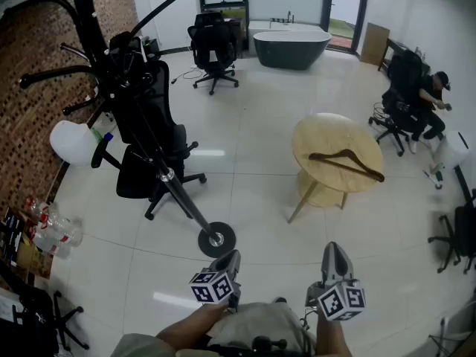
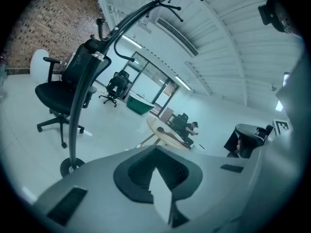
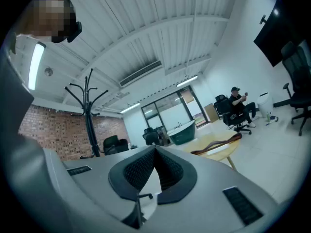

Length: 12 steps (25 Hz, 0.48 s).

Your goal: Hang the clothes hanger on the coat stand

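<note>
R gripper (image 1: 335,251): pads pressed together, nothing between. L gripper (image 1: 230,257): pads appear pressed together at tips (view skewed), likewise empty. Both sit on near side of round table (image 1: 318,135), well apart from it. Clothes hanger (image 1: 346,163) lies flat on table top, toward right edge. Coat stand (image 1: 184,199) stands left of table; office chair (image 1: 152,103) just behind stand.

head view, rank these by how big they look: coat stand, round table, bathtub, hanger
1. coat stand, running from the top left corner to its base near the middle
2. round table
3. bathtub, which sits much farther away, so it only looks smaller than the table
4. hanger, lying on the table
</note>
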### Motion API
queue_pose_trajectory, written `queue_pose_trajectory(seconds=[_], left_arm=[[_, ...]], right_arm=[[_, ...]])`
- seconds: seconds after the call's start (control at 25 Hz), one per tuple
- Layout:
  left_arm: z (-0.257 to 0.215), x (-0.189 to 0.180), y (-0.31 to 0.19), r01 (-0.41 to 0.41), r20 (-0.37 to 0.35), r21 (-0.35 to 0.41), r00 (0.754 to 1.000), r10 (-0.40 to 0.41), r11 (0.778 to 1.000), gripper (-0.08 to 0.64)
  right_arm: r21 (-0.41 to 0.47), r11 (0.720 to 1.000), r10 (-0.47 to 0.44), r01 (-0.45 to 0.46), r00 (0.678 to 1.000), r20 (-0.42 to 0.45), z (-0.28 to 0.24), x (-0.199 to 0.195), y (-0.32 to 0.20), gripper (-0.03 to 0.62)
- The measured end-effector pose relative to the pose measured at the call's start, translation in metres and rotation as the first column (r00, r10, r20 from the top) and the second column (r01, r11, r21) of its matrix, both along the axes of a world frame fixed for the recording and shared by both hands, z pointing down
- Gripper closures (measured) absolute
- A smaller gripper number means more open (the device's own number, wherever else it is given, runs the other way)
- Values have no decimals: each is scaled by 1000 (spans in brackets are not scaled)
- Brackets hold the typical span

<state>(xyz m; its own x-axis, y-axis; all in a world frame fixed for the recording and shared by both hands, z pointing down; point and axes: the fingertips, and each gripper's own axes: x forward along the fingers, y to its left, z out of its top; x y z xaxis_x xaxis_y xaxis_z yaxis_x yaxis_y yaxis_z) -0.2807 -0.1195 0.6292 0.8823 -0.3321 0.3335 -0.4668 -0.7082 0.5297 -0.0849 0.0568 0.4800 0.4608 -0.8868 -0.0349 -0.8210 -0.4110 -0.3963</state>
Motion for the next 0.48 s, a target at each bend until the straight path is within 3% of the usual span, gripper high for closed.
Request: queue_pose_trajectory(seconds=[0.12,0.2,0.36,0.48], left_arm=[[-22,54,35,-44,-27,54,999,46,998,555],[-38,121,80,-91,-32,136,995,96,987,555],[-67,286,182,-181,12,361,982,190,915,555],[-83,355,207,-211,54,469,976,211,858,555]], right_arm=[[-46,999,13,-14,1000,-28,4,41,34,589],[-83,996,12,-17,998,-59,12,96,76,589],[-157,987,1,-23,990,-140,34,231,172,589],[-193,980,6,-43,982,-190,49,285,192,589]])
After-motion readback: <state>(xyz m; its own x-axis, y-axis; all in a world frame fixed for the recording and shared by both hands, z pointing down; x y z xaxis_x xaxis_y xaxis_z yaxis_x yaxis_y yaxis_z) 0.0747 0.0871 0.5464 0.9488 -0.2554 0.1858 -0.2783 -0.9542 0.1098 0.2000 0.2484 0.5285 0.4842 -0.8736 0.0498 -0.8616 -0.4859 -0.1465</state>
